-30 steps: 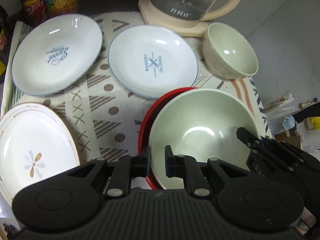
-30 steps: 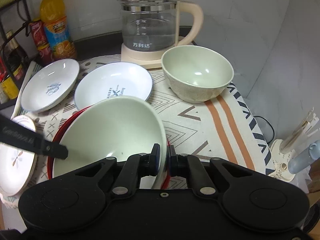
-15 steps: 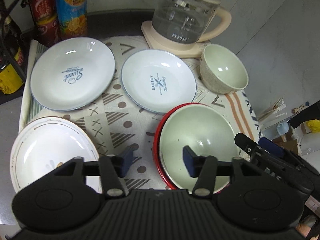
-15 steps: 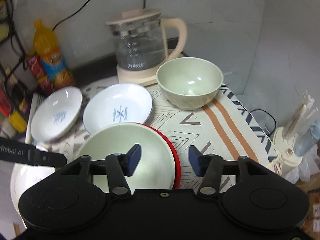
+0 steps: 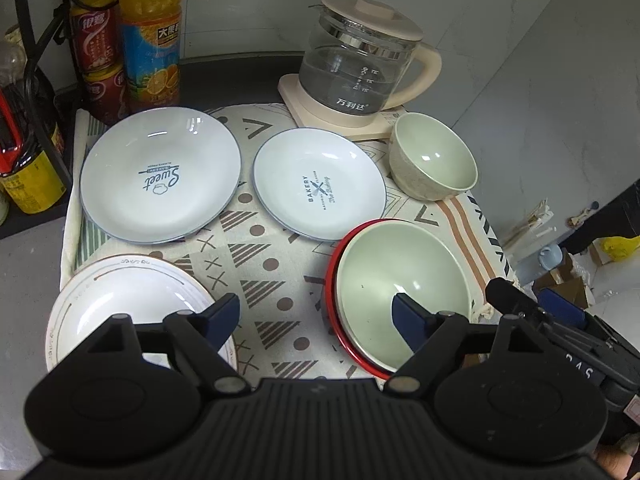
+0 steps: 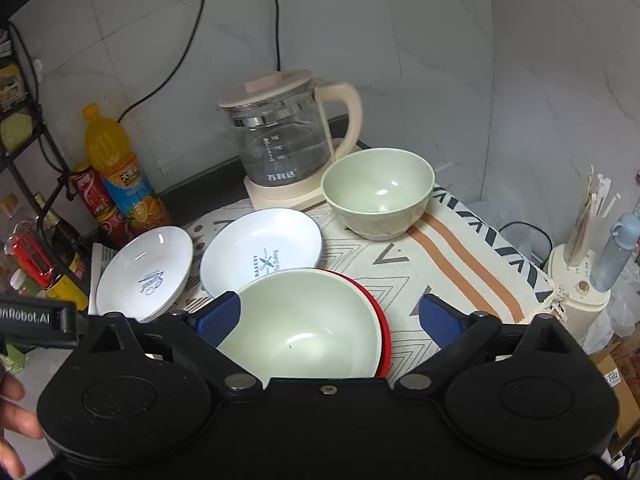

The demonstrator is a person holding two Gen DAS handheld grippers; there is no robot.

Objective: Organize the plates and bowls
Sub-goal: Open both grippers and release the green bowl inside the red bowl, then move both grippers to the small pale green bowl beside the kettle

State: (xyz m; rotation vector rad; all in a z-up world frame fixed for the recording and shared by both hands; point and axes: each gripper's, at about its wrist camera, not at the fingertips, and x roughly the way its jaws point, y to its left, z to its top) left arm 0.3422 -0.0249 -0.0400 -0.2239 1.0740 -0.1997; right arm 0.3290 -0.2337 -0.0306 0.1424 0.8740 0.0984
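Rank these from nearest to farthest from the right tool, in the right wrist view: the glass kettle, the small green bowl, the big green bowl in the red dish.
1. Big green bowl, directly below the tool.
2. Small green bowl, beyond, rightward.
3. Glass kettle, rearmost.

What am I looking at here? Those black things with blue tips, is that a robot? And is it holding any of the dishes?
No robot: a person holds a two-finger gripper in each hand, each with a camera looking along its fingers. One picture is from the left gripper, the other from the right gripper. Both are opening, with nothing pinched. On the cloth lie three plates, a small bowl and a large bowl sitting in a red bowl. A kettle stands behind.
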